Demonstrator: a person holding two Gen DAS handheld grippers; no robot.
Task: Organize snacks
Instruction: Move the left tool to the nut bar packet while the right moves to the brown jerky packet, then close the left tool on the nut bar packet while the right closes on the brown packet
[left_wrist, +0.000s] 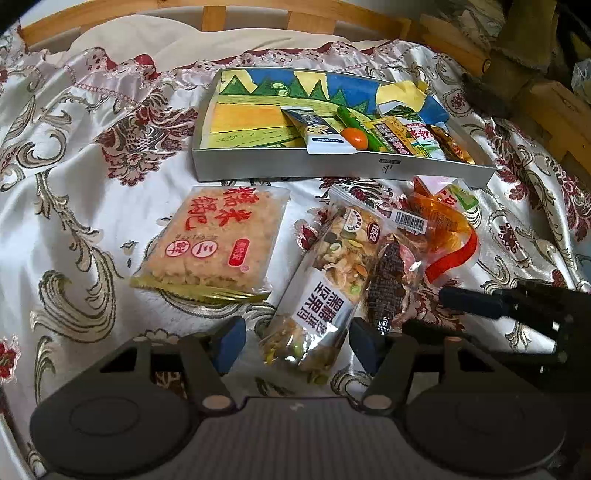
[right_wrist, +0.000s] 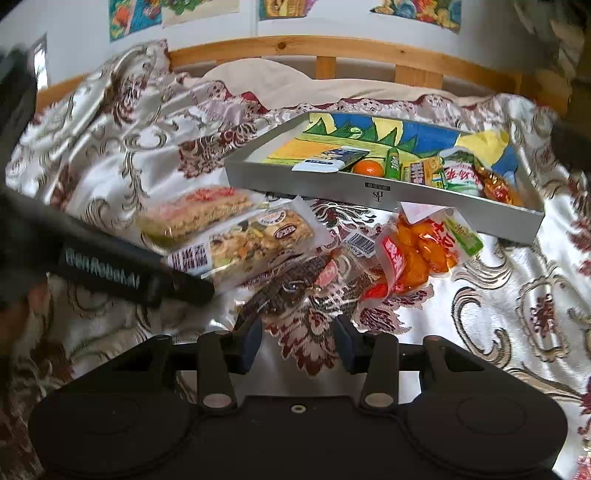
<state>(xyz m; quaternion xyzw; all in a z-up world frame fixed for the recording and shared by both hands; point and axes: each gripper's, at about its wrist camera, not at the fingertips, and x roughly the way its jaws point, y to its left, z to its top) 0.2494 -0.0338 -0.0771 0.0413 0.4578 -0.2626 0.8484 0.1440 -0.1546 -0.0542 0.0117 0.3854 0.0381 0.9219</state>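
Observation:
Several snack packets lie on the bedspread in front of a silver tray (left_wrist: 332, 168) (right_wrist: 332, 184). My left gripper (left_wrist: 298, 339) stands open astride the near end of a nut bar packet (left_wrist: 325, 280) (right_wrist: 243, 243); a gap shows at the left pad. A rice cracker packet (left_wrist: 214, 243) lies to its left. A dark snack packet (left_wrist: 388, 284) (right_wrist: 291, 288) and an orange packet (left_wrist: 439, 225) (right_wrist: 421, 251) lie to its right. My right gripper (right_wrist: 299, 339) is open just short of the dark packet, with only cloth between its fingers.
The tray is lined with a coloured drawing and holds several snacks and a small orange (left_wrist: 354, 139) at its right end. A patterned satin bedspread (left_wrist: 92, 221) covers the bed. A wooden headboard (right_wrist: 332, 48) runs behind. The left gripper's finger (right_wrist: 136, 273) crosses the right wrist view.

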